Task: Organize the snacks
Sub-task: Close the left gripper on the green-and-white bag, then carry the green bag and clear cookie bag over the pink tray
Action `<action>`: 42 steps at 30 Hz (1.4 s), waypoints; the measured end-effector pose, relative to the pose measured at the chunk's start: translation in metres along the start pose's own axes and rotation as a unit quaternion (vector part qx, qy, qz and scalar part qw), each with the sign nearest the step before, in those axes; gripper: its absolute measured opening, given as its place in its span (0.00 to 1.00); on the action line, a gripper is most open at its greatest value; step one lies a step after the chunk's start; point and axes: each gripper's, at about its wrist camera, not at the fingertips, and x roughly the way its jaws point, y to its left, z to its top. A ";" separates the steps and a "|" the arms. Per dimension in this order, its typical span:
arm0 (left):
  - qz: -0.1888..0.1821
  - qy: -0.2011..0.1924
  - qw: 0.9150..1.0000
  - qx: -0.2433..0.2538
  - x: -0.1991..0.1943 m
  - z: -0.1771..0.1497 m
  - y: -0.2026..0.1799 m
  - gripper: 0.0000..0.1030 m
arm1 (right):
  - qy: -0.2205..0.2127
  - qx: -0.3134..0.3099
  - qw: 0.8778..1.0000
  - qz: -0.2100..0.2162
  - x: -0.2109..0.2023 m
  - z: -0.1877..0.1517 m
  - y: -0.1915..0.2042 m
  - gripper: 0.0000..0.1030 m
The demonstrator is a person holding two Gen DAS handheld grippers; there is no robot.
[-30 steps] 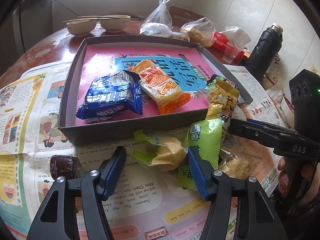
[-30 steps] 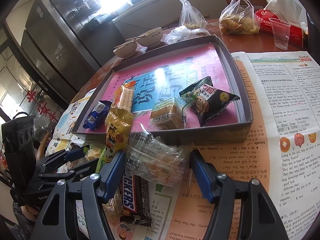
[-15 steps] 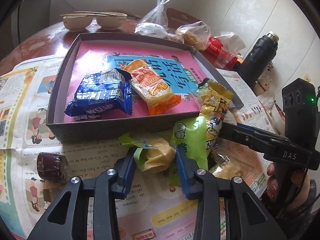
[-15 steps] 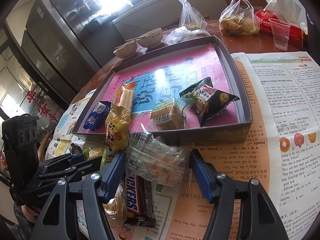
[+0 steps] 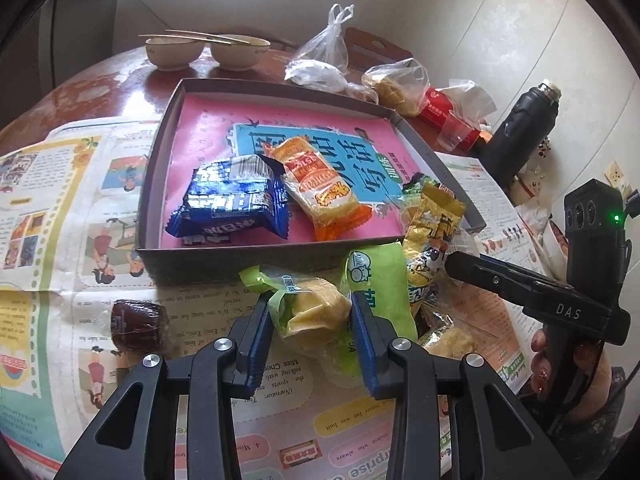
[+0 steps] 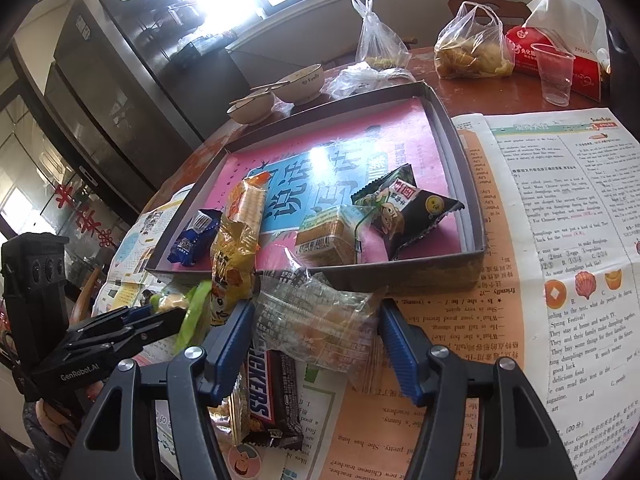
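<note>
- The left gripper (image 5: 312, 316) is pinching a yellow cake (image 5: 316, 312) in a clear wrapper with green ends; its jaws have just been closing on it and are now pressing both sides.
- The cake is lying on the newspaper (image 5: 48, 200), just near of the box (image 5: 224, 268) wall, probably being gripped so it can be lifted over that wall and laid inside.
- Its long axis is running from far-left to near-right in the left view, the green twisted end pointing far-left toward the box.
- The right gripper (image 6: 316, 328) is sitting around a clear packet (image 6: 316, 316) of pale biscuits; the jaws are half spread, and I cannot tell whether the pads are pressing the crinkled film.
- That packet is resting on the paper against the near box wall, overlapping a Snickers bar (image 6: 268, 392), long axis roughly across the jaws.
- A yellow bag (image 6: 234, 264) is leaning upright on the box wall between the two grippers.
- Already in the box: a blue pack (image 5: 232, 204), an orange pack (image 5: 324, 188) and a black bag (image 6: 408, 208), so sorting looks partway done.
</note>
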 end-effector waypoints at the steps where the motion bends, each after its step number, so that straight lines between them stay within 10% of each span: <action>1: 0.001 -0.001 1.000 0.000 -0.002 0.000 0.000 0.37 | -0.001 0.002 1.000 -0.001 -0.001 0.000 -0.001 0.61; 42: 0.032 -0.067 0.997 -0.009 -0.042 0.023 -0.003 0.37 | -0.069 -0.017 0.997 -0.035 -0.043 0.012 0.003 0.61</action>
